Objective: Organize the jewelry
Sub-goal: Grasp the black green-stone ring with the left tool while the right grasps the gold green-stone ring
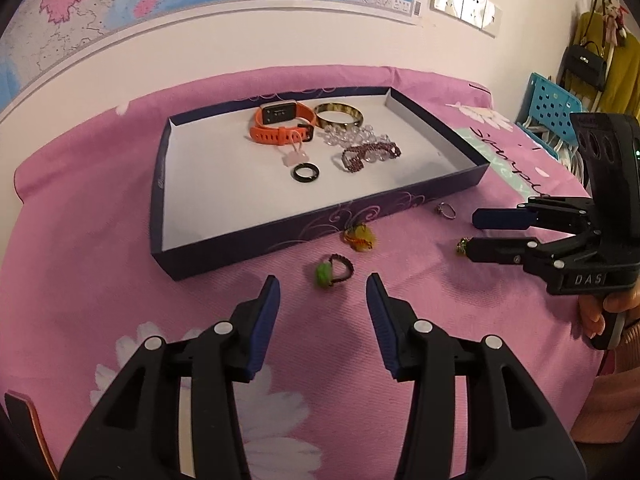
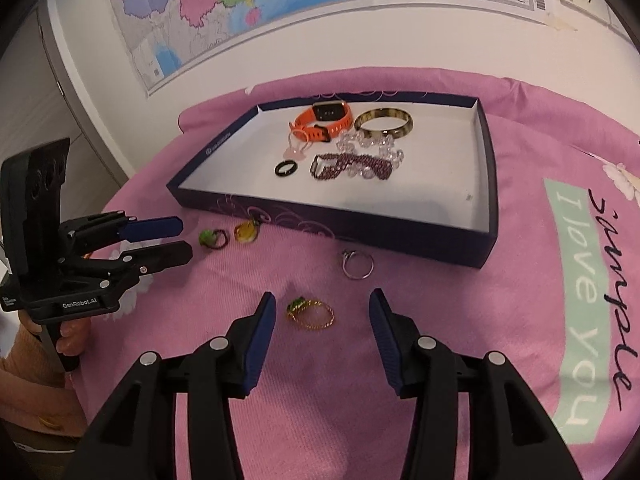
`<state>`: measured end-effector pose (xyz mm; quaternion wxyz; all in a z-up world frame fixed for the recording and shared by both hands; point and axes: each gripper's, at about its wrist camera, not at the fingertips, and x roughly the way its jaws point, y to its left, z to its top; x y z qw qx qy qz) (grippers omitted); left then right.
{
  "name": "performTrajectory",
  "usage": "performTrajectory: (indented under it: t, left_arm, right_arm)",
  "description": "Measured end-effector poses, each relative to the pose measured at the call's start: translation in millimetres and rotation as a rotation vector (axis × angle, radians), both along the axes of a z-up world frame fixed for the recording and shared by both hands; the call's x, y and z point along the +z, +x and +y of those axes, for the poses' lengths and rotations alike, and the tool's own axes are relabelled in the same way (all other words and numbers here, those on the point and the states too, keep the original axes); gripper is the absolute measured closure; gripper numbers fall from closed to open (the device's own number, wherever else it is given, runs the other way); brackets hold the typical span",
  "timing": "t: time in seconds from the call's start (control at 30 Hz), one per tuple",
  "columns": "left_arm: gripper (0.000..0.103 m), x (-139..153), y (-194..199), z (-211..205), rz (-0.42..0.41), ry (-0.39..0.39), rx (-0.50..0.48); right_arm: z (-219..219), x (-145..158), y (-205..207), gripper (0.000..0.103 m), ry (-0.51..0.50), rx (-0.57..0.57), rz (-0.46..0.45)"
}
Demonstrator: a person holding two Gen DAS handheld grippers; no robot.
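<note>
A dark blue tray (image 1: 280, 236) (image 2: 360, 224) with a white floor sits on the pink cloth. It holds an orange watch (image 1: 276, 122), a bangle (image 1: 339, 115), clear beads, a maroon bracelet (image 1: 370, 154) and a black ring (image 1: 306, 172). My left gripper (image 1: 323, 284) (image 2: 185, 239) is open, and a green-bead ring (image 1: 330, 272) (image 2: 212, 238) lies on the cloth just ahead of its tips. My right gripper (image 2: 323, 300) (image 1: 472, 234) is open with a gold ring with a green stone (image 2: 310, 312) lying between its tips, untouched.
A yellow pendant (image 1: 360, 240) (image 2: 248, 232) and a silver ring (image 2: 357, 264) (image 1: 446, 211) lie on the cloth in front of the tray. A wall with maps stands behind. A blue perforated crate (image 1: 554, 108) and hanging bags are at the far right.
</note>
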<state>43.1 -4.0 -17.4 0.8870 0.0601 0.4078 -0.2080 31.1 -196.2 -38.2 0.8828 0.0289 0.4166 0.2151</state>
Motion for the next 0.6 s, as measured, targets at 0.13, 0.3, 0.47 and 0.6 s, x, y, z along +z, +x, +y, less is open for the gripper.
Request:
performTrajectory:
  t: [0.13,0.3,0.47,0.6]
  left_arm:
    - [0.059,-2.9,2.0,-4.1,0.011,-0.001,0.000]
    - [0.059,-6.5,6.0,-7.9,0.023,0.005,0.005]
    - [0.059,-9.5,11.1,-10.4,0.034,0.001,0.012]
    - [0.060,-10.0,14.7,-13.6,0.036,-0.005,0.013]
  right_arm:
    - [3.6,-0.9,-2.2,0.055,-0.028,-0.001,-0.012]
    - [9.2,-1.4,-3.1,0.053,-0.059,0.003,-0.021]
    - [17.3,-1.9,-4.1,0.050,-0.089,0.021,-0.026]
    - [19.3,-2.5,-3.8,0.049,-0.098,0.024,-0.026]
